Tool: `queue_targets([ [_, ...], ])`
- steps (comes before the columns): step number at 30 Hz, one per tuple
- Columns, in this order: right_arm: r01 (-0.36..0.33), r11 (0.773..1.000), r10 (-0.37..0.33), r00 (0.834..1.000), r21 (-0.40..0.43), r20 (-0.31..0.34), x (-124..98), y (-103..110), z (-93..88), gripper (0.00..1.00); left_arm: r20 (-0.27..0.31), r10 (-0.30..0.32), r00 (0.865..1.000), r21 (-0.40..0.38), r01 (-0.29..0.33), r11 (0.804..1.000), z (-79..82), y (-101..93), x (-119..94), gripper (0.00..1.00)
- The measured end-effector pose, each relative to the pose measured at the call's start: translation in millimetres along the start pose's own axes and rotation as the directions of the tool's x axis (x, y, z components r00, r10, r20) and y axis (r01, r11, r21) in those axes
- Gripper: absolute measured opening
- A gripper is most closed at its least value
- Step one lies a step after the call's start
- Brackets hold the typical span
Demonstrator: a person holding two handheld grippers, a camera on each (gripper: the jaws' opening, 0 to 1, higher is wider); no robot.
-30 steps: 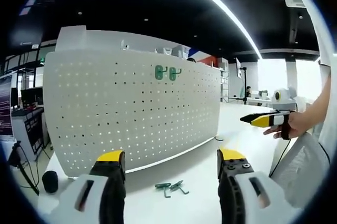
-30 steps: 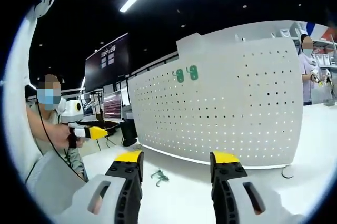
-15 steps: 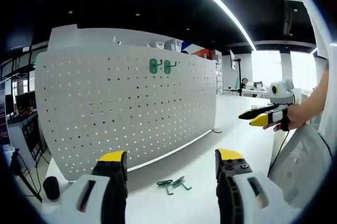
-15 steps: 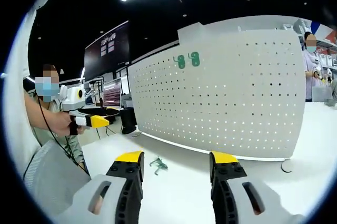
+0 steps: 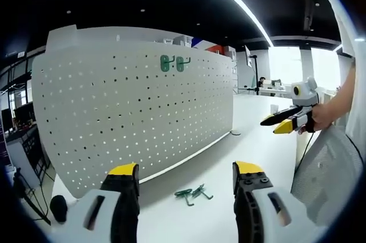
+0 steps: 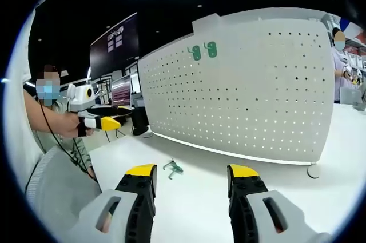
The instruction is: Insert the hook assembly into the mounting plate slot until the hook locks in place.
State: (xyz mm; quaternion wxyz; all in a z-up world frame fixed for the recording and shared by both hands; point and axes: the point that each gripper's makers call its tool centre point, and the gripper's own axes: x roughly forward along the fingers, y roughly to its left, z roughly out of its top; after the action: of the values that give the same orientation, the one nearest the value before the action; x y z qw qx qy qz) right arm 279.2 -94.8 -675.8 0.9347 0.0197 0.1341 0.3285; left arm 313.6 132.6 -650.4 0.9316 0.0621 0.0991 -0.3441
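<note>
Both claws stand apart and empty. The loose hooks (image 5: 193, 194) lie flat on the table (image 5: 251, 146), just ahead of the left claw (image 5: 186, 173) and left-forward of the right claw (image 6: 189, 172). The left claw is judged nearer; the pegboard (image 5: 137, 106) stands upright beyond.

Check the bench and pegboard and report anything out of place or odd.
Nothing looks damaged or spilled. Two green hooks hang side by side near the top of the white pegboard. Loose green hooks lie in a small heap on the white table in front of it. Both grippers, left and right, are open and empty.
</note>
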Motion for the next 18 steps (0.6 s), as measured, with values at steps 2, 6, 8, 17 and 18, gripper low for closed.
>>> queue_targets([
  [2,-0.001,1.0,0.001,1.0,-0.002,-0.003,0,0,-0.6,0.48,-0.004,-0.004,1.0,0.002,0.004,1.0,-0.8,1.0,0,0.68],
  [6,-0.001,1.0,0.001,1.0,0.0,-0.004,0,0,-0.6,0.47,-0.016,-0.014,1.0,0.008,0.014,1.0,-2.5,2.4,3,0.68],
  [8,-0.004,1.0,0.004,1.0,0.002,-0.006,0,1,-0.8,0.47,-0.025,-0.024,0.999,0.015,0.024,1.0,-3.0,2.7,5,0.68],
  [17,-0.013,1.0,0.013,1.0,0.002,-0.015,1,3,-3.4,0.47,-0.072,-0.076,0.994,0.074,0.081,0.994,-6.5,7.2,13,0.65],
  [18,-0.014,1.0,0.014,1.0,0.002,-0.017,1,3,-3.5,0.47,-0.081,-0.079,0.994,0.084,0.085,0.993,-8.0,8.5,13,0.65],
])
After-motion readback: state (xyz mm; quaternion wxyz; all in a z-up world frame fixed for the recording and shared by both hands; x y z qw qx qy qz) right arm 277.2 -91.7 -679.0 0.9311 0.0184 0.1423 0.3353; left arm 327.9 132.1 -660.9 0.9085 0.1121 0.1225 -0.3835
